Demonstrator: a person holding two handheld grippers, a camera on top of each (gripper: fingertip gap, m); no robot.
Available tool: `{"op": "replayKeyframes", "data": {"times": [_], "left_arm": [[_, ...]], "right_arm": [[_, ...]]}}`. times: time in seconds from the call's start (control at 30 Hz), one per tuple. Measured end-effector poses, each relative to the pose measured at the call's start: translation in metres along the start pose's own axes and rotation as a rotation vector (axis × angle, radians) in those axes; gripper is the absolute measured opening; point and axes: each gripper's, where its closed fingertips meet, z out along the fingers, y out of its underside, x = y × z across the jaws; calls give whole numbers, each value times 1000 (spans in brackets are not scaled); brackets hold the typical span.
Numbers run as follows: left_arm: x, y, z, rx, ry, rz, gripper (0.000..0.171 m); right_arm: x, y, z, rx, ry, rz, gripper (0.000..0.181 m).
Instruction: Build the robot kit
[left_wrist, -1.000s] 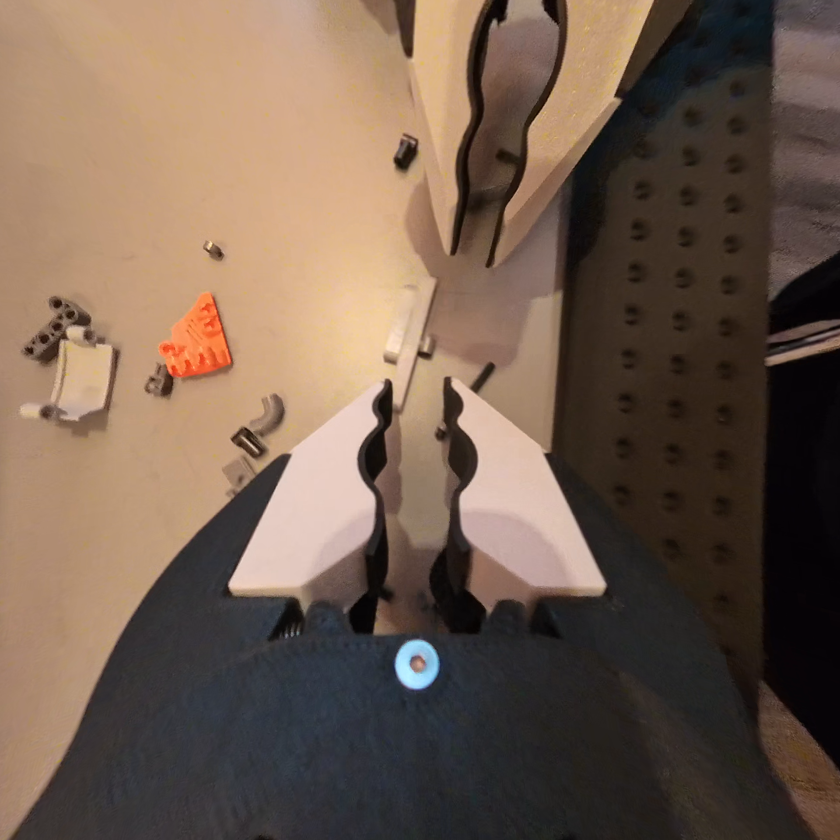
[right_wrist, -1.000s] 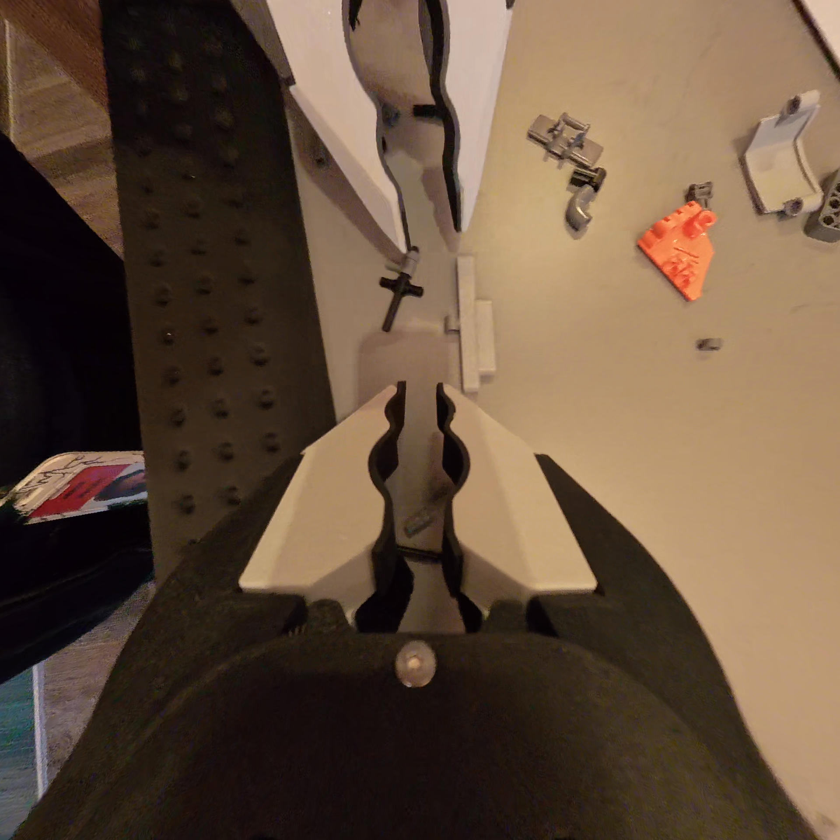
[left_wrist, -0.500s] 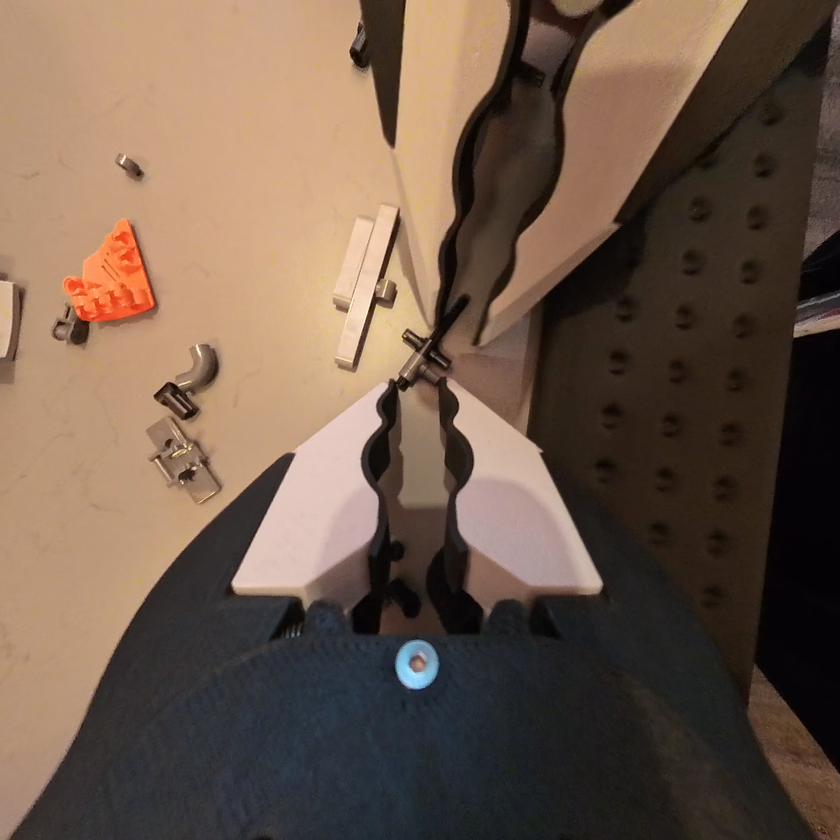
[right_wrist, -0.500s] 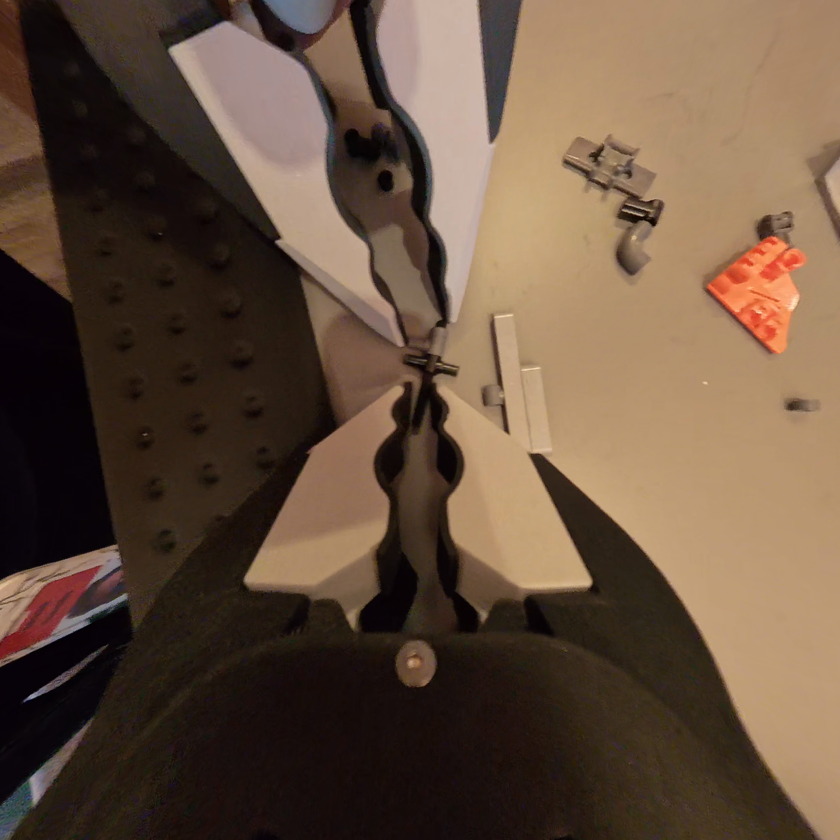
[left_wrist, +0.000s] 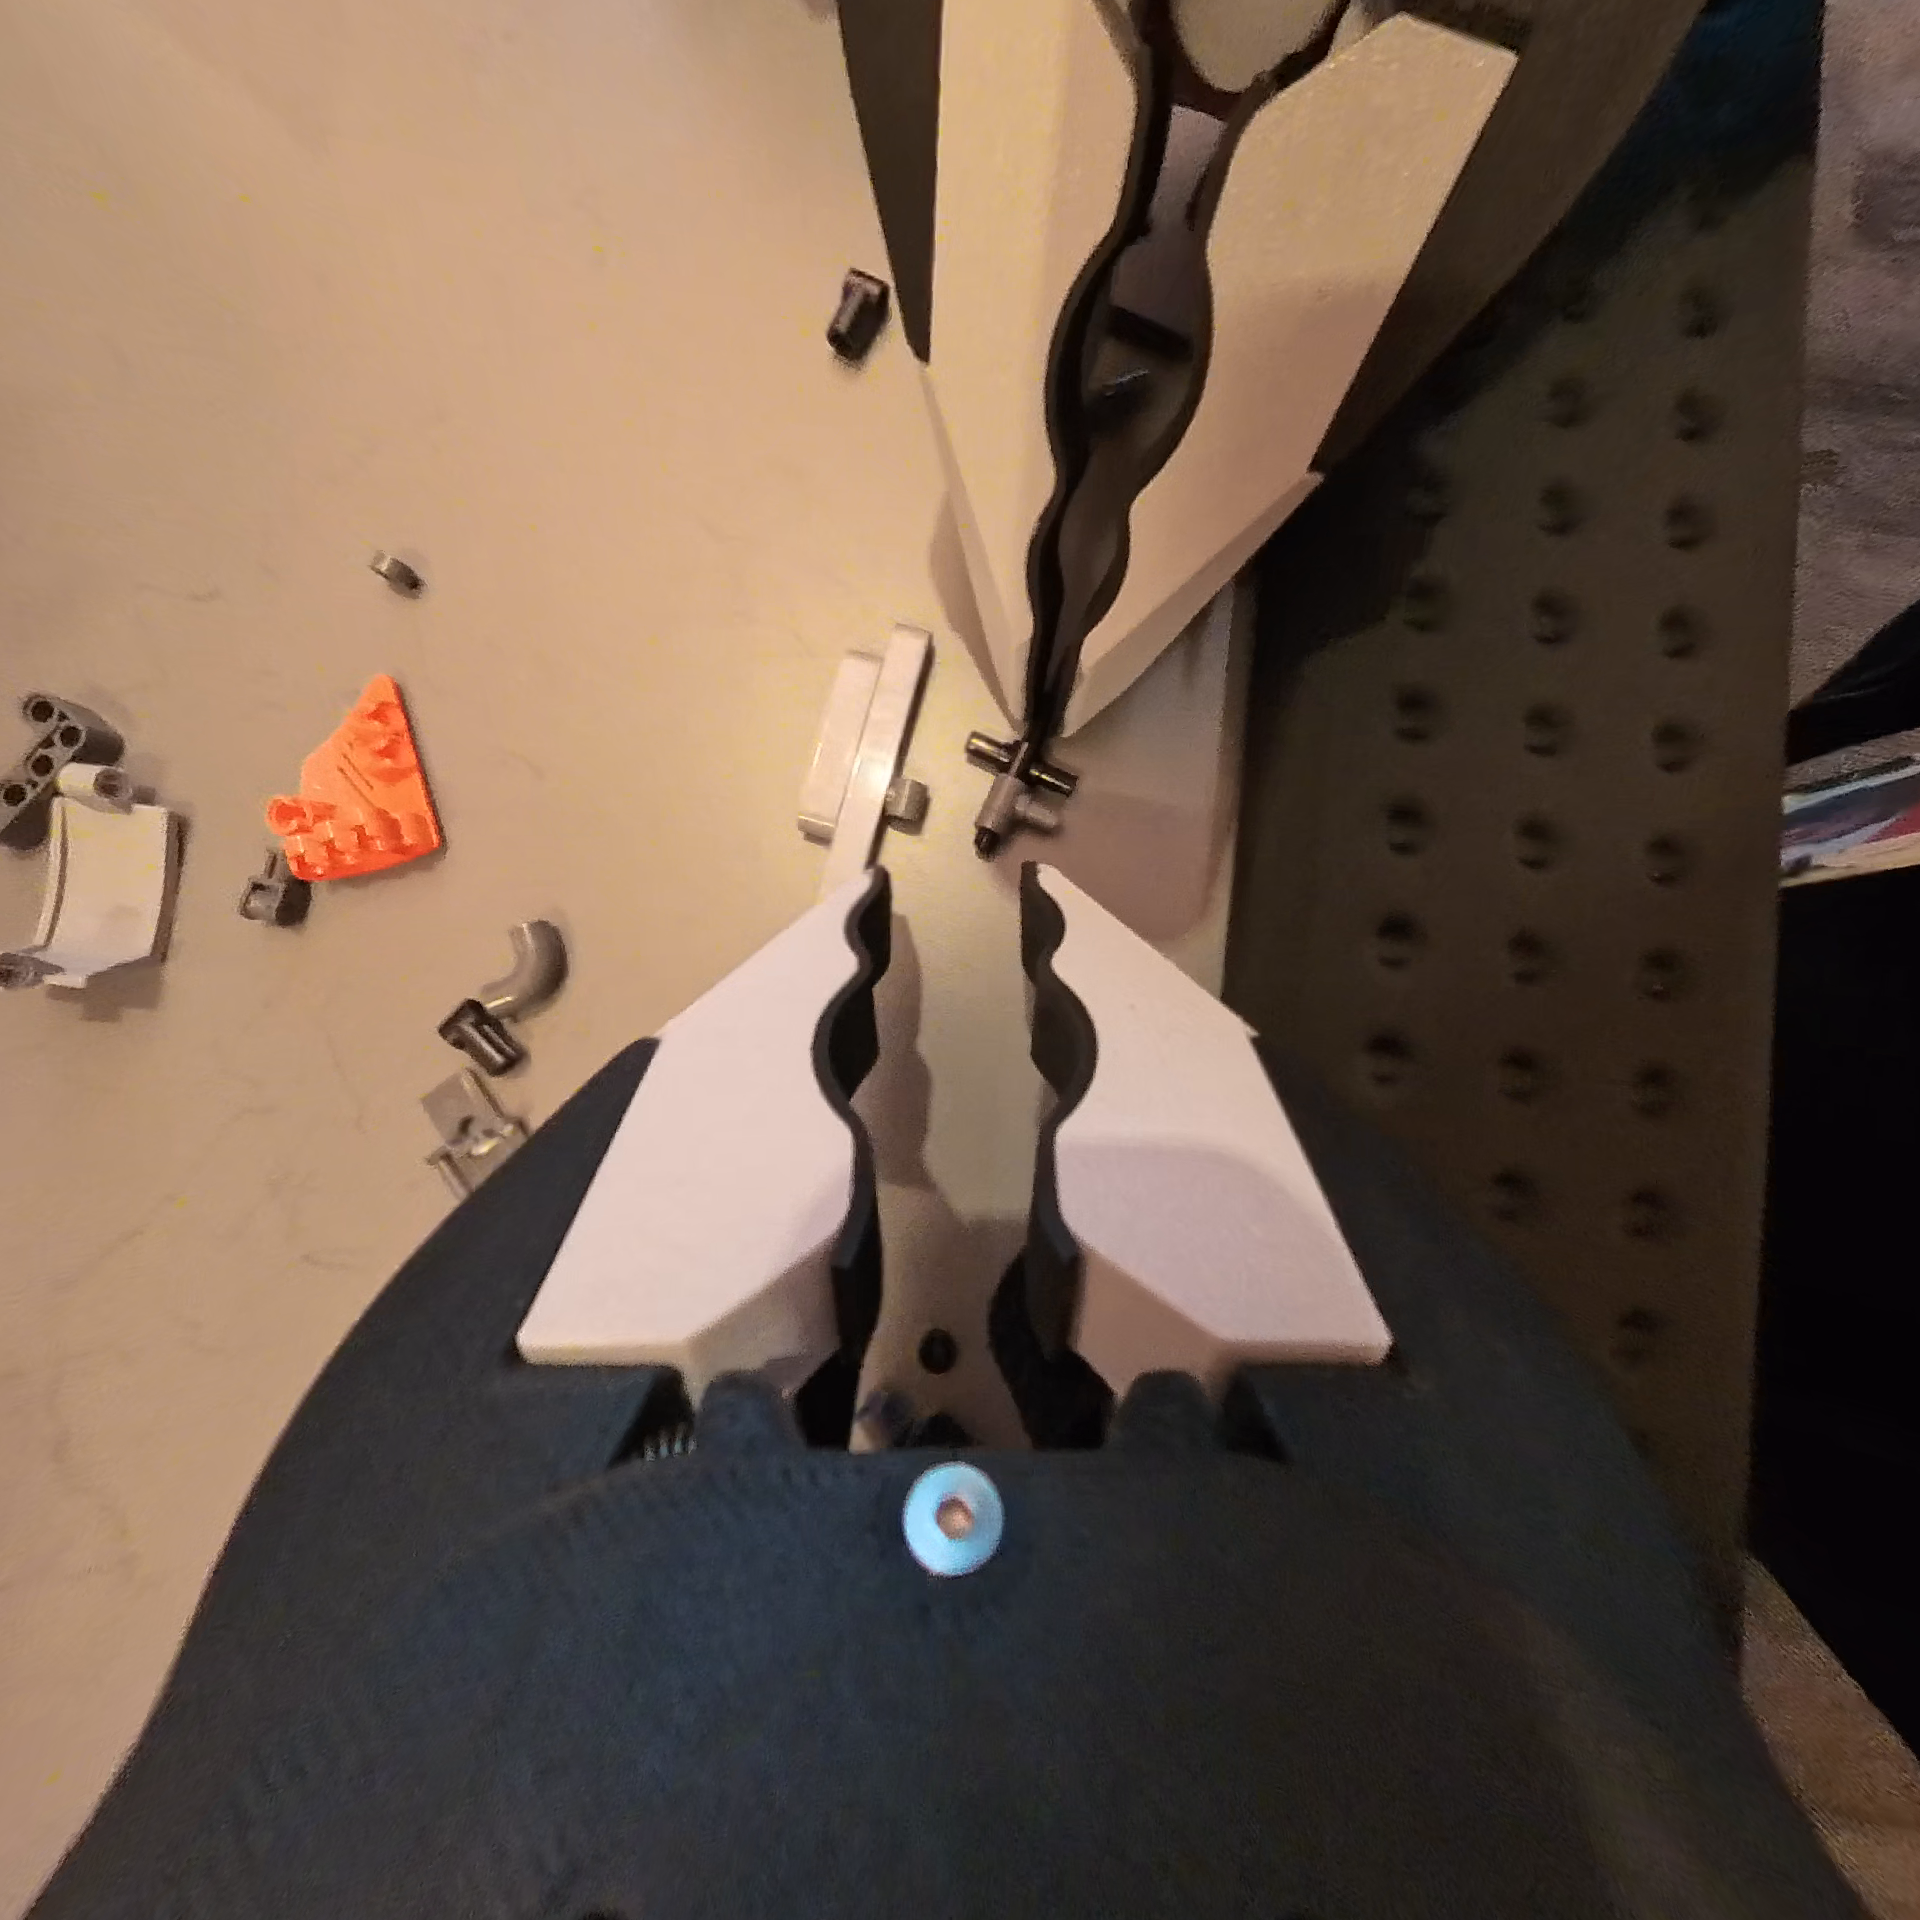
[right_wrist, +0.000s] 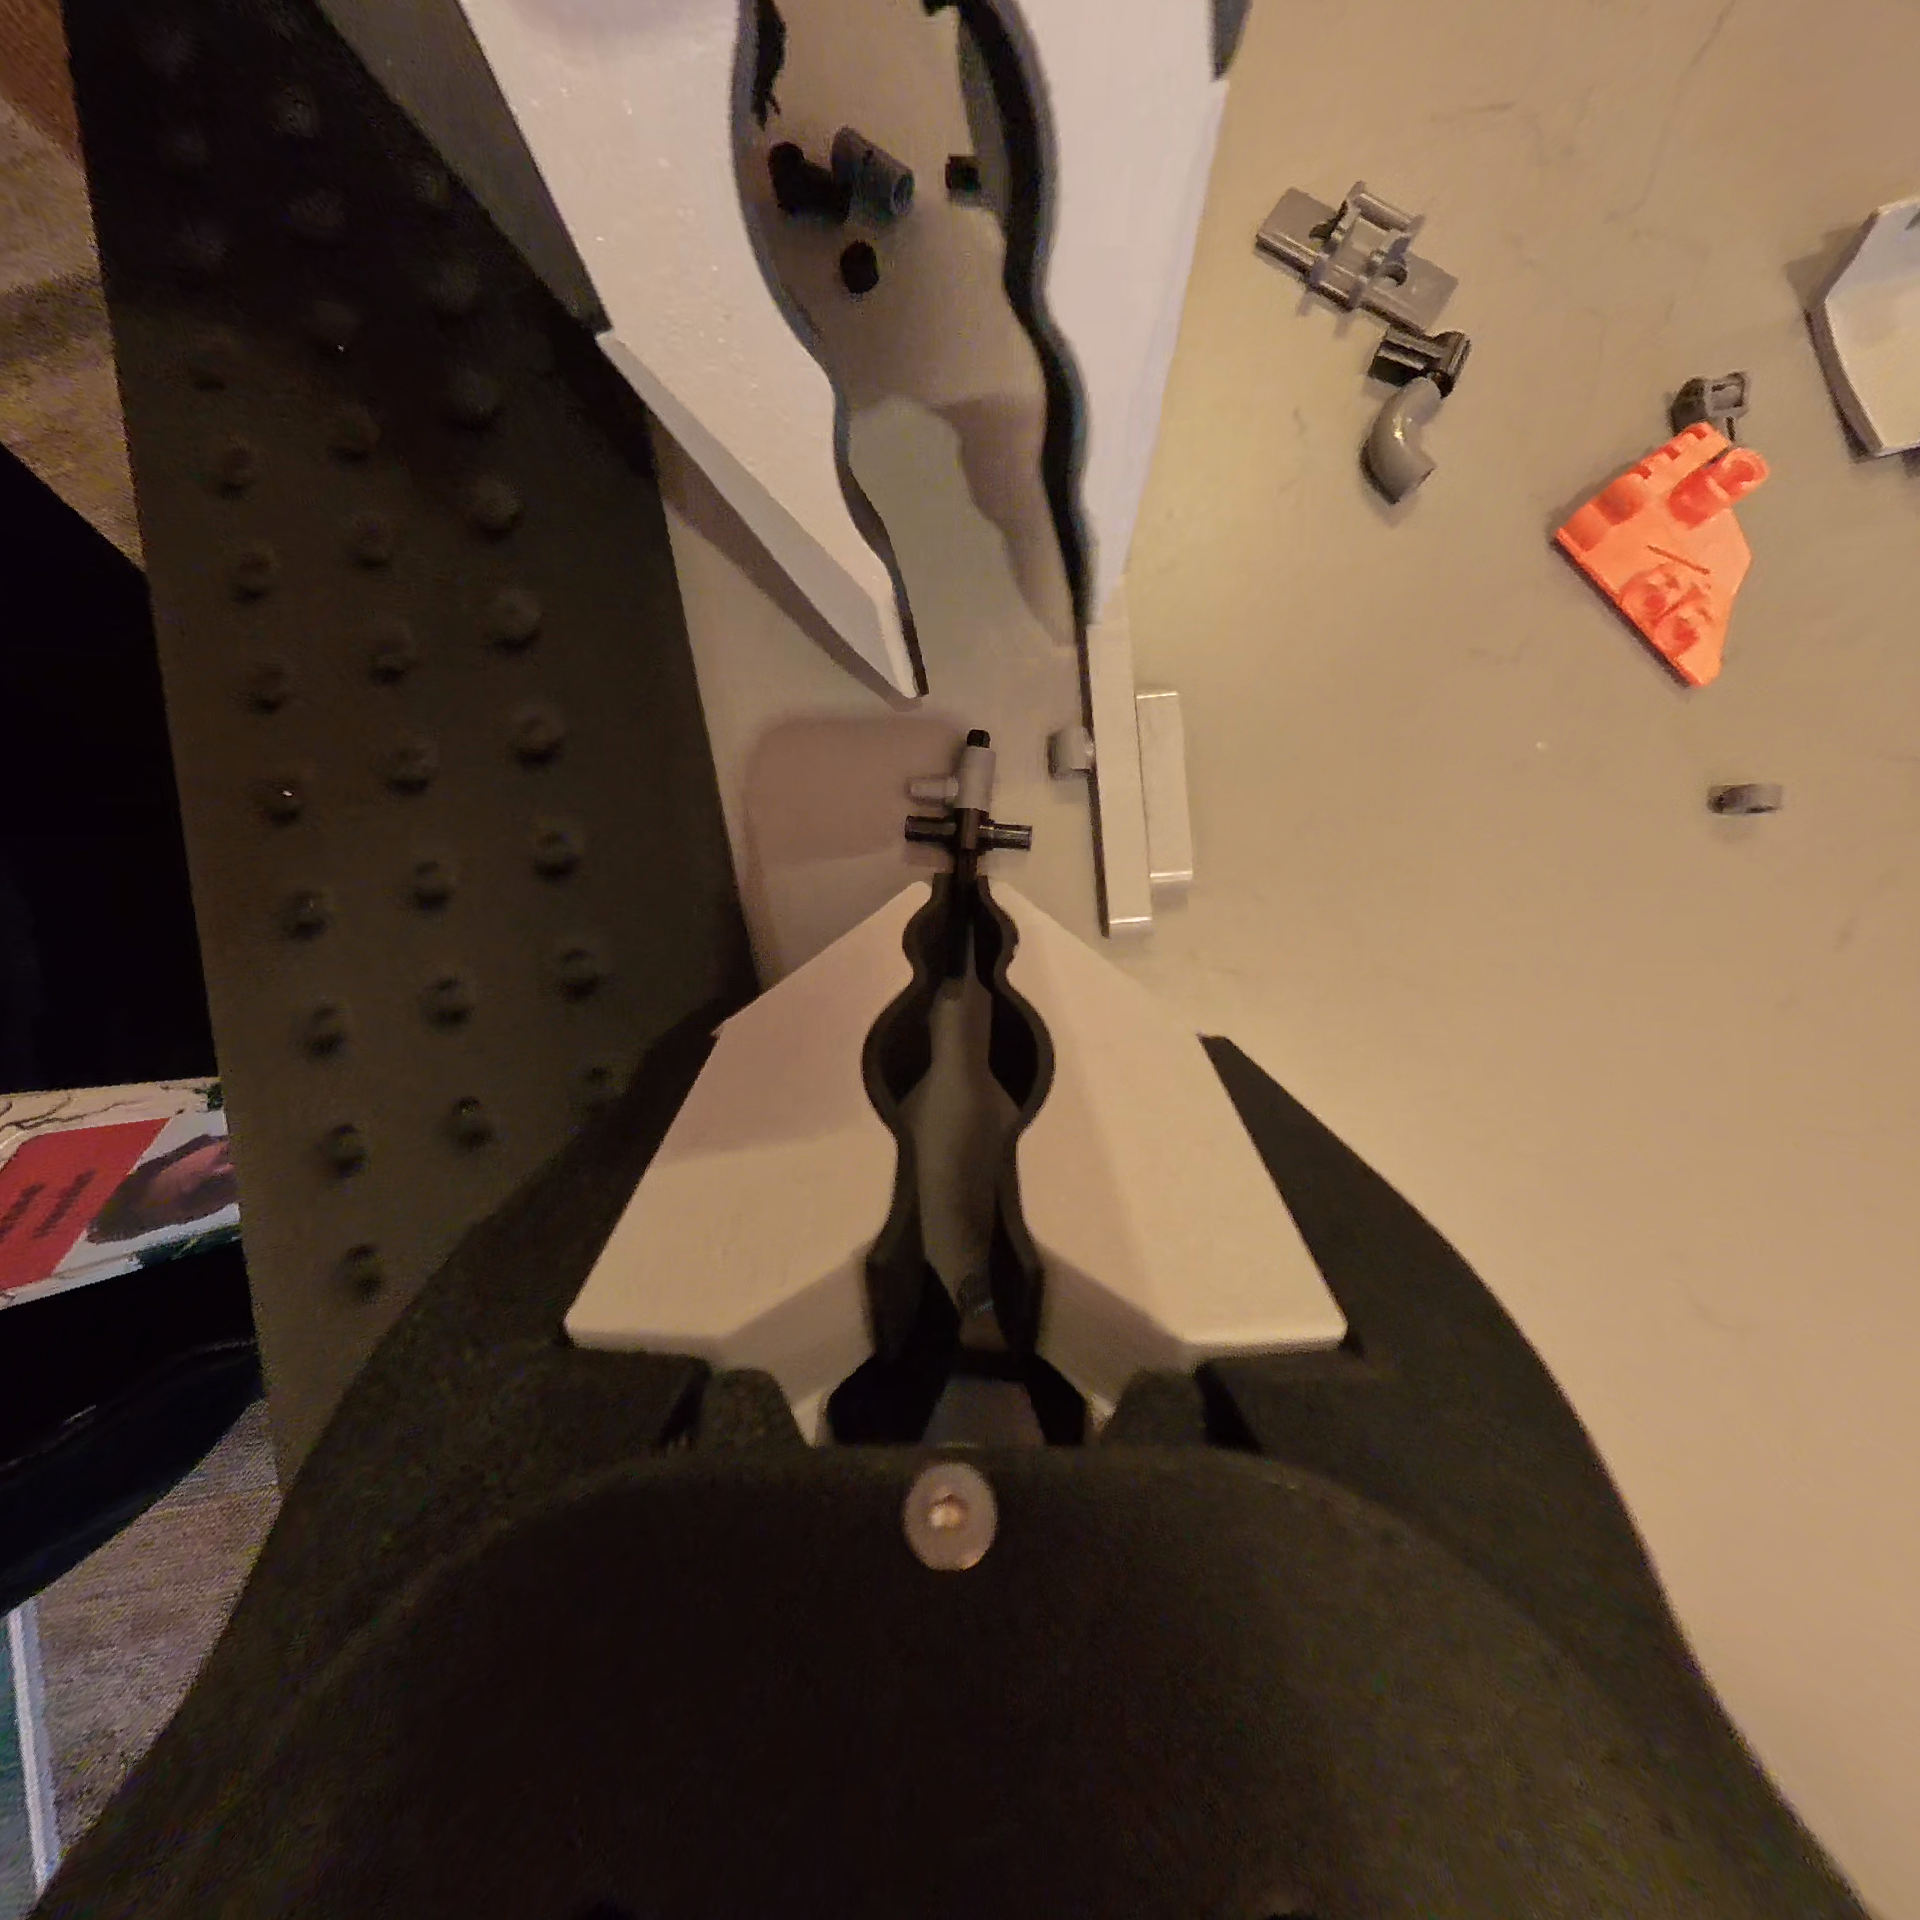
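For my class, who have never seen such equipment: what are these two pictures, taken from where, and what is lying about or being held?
Each picture comes from a camera mounted on a hand-held gripper, looking forward along its two white fingers. The left gripper is open and empty. Facing it, the right gripper is shut on a small black and grey pin piece, held just above the beige table. Beside the pin lies a pale grey bar. Further off lie an orange wedge piece, a grey elbow pipe and a white curved panel. A dark studded strip runs along the table's edge.

2 tongs (left_wrist: 956, 883) (right_wrist: 966, 894); 1 orange wedge (left_wrist: 358, 790); 1 gray elbow (left_wrist: 530, 961).
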Motion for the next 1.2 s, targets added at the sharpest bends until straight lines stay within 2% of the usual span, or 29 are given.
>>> {"op": "replayKeyframes", "data": {"times": [0.1, 0.33, 0.43, 0.53, 0.7, 0.87, 1.0, 1.1, 1.2], "left_arm": [[-10, -2, 3, -19, -6, 23, 36], [-10, -7, 9, -36, 8, 60, 40], [2, -17, 4, 9, -3, 102, 34], [12, -18, 4, 4, -16, 141, 25], [14, -20, 8, 31, -65, 163, 9], [17, -18, 12, 20, -144, 246, 7], [22, -11, 16, -11, -152, 263, 6], [24, -11, 16, 16, -126, 214, 6], [25, -15, 11, 57, -85, 145, 5]], "right_arm": [[6, 1, 0, -4, -1, -4, 0], [5, -2, -6, 27, -33, -10, 1], [0, -8, -13, 81, -73, 17, 1], [-2, -10, -18, 106, -89, 21, 1], [-5, -9, -20, 102, -90, 4, 1], [-10, -5, -20, 94, -119, 15, 1], [-13, -1, -13, 60, -118, 29, 1], [-14, -5, -14, 92, -116, 30, 20], [-14, -14, -18, 134, -50, -40, 27]]}}
